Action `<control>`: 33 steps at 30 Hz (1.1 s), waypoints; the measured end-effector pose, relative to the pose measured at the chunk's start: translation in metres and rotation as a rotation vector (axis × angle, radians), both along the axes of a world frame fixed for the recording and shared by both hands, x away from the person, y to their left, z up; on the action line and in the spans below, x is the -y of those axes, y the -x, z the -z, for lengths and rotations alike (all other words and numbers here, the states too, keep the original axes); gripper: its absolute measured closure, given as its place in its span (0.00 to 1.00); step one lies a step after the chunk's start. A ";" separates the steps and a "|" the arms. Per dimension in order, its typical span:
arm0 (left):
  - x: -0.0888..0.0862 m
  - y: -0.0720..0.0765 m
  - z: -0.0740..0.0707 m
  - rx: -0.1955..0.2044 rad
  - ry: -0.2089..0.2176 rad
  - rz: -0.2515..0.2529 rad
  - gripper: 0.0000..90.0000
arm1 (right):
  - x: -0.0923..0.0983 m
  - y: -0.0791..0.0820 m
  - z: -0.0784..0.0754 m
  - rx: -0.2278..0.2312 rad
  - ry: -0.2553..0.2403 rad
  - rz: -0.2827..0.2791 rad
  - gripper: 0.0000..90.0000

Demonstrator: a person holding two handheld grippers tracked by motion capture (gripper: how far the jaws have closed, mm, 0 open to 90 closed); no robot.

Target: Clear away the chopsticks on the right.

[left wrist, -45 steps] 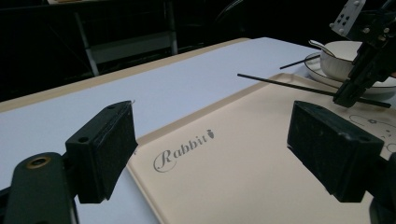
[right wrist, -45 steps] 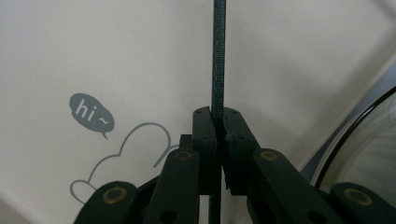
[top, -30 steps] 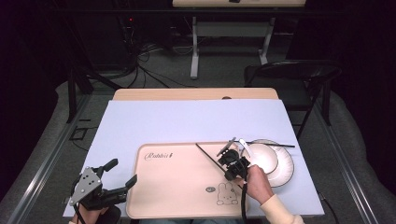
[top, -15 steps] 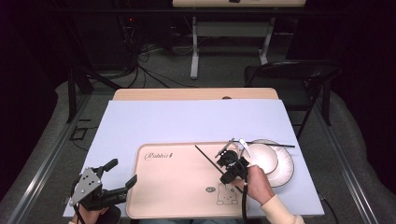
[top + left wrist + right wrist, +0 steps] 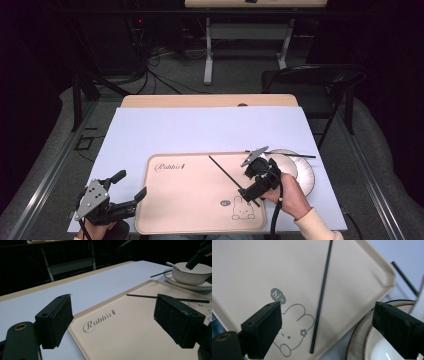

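The right gripper (image 5: 248,186), its jaws just opened wide and empty, was seen above the black chopstick (image 5: 321,297) left lying on the pink tray (image 5: 190,200), while the left gripper (image 5: 131,185) was held open, empty.

Beige tray (image 5: 195,200) with grey rabbit print, black chopstick (image 5: 227,173), seemingly dark-rimmed white bowl (image 5: 191,272)

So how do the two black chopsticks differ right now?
The near chopstick lies flat on the tray, running diagonally toward the rabbit print; the far chopstick lies off the tray, across the plate by the bowl. The near one sits below the open right gripper; the far one is beyond it. Both are thin, black and unheld.
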State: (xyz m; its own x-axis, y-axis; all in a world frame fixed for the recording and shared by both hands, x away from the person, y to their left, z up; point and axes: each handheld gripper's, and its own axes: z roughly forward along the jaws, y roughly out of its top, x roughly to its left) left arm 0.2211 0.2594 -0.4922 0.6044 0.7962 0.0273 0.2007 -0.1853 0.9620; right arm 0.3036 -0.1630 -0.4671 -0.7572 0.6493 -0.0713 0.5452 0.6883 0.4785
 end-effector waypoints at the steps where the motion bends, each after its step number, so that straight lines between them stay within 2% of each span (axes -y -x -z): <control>1: 0.000 0.000 0.000 0.000 0.000 0.000 0.17 | 0.000 0.000 0.000 0.000 0.000 0.000 0.08; 4: 0.000 0.000 0.000 -0.001 0.004 0.000 0.17 | 0.013 0.001 -0.010 0.031 0.001 -0.011 0.00; 8: 0.000 0.000 0.000 -0.001 0.004 0.000 0.17 | 0.028 -0.001 -0.019 0.063 -0.001 -0.010 0.00; 11: 0.000 0.000 0.000 -0.001 0.004 0.000 0.17 | 0.051 -0.003 -0.030 0.104 -0.001 0.030 0.00; 13: 0.000 0.000 0.000 0.000 0.004 0.000 0.17 | 0.057 -0.004 -0.032 0.108 0.005 0.044 0.00; 14: 0.000 0.000 0.000 -0.001 0.004 -0.001 0.17 | 0.068 -0.006 -0.036 0.122 0.008 0.062 0.00; 15: 0.000 0.000 0.000 -0.001 0.004 -0.001 0.17 | 0.068 -0.006 -0.036 0.122 0.008 0.062 0.00; 16: 0.000 0.000 0.000 -0.002 0.003 0.000 0.17 | 0.081 -0.009 -0.041 0.133 0.006 0.075 0.00; 17: 0.000 0.000 0.000 -0.002 0.003 0.000 0.17 | 0.081 -0.009 -0.041 0.133 0.006 0.075 0.00; 20: 0.000 0.000 0.000 -0.003 0.001 -0.002 0.17 | 0.101 -0.014 -0.048 0.162 -0.004 0.096 0.00; 21: 0.000 0.000 0.000 -0.002 0.002 -0.002 0.17 | 0.101 -0.014 -0.048 0.162 -0.004 0.096 0.00; 24: 0.000 0.000 0.000 -0.002 0.002 -0.002 0.17 | 0.117 -0.025 -0.052 0.164 0.000 0.084 0.00; 29: 0.000 0.000 0.000 -0.002 0.004 0.000 0.17 | 0.126 -0.035 -0.054 0.153 0.007 0.059 0.00; 33: 0.000 0.000 0.000 -0.002 0.004 -0.001 0.17 | 0.132 -0.047 -0.056 0.142 0.042 0.025 0.00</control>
